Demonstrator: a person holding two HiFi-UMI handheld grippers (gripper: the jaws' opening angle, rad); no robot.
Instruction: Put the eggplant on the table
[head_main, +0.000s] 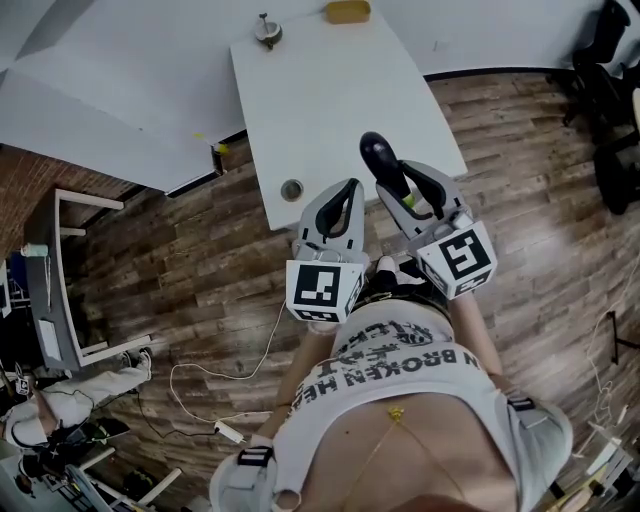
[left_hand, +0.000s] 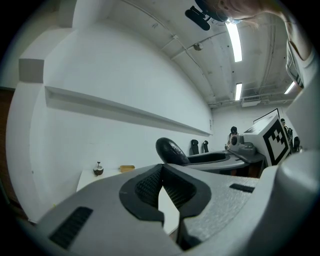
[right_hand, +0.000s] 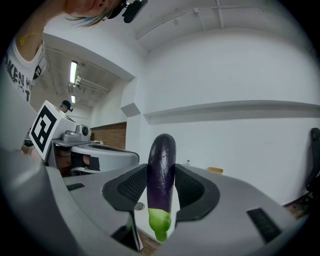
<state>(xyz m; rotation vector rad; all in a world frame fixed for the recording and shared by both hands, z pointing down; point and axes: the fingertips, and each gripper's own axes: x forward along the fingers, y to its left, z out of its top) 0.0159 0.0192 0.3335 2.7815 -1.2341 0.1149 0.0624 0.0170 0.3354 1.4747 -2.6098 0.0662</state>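
A dark purple eggplant (head_main: 378, 158) with a green stem end stands upright between the pads of my right gripper (head_main: 403, 188), which is shut on it. The right gripper view shows the eggplant (right_hand: 161, 170) pinched at its lower half, stem down, in the right gripper (right_hand: 161, 184). It hangs over the near edge of the white table (head_main: 330, 90). My left gripper (head_main: 349, 187) is beside it on the left, shut with nothing held. In the left gripper view its tips (left_hand: 161, 172) meet, and the eggplant (left_hand: 171, 151) shows just beyond them.
On the table's far end sit a small brown bowl-like object (head_main: 267, 30) and a yellow item (head_main: 347, 11). A round metal cap (head_main: 292, 189) is at the near left corner. Wooden floor, a white cable (head_main: 230, 370), black chairs (head_main: 612, 90) at right, a shelf unit (head_main: 70, 280) at left.
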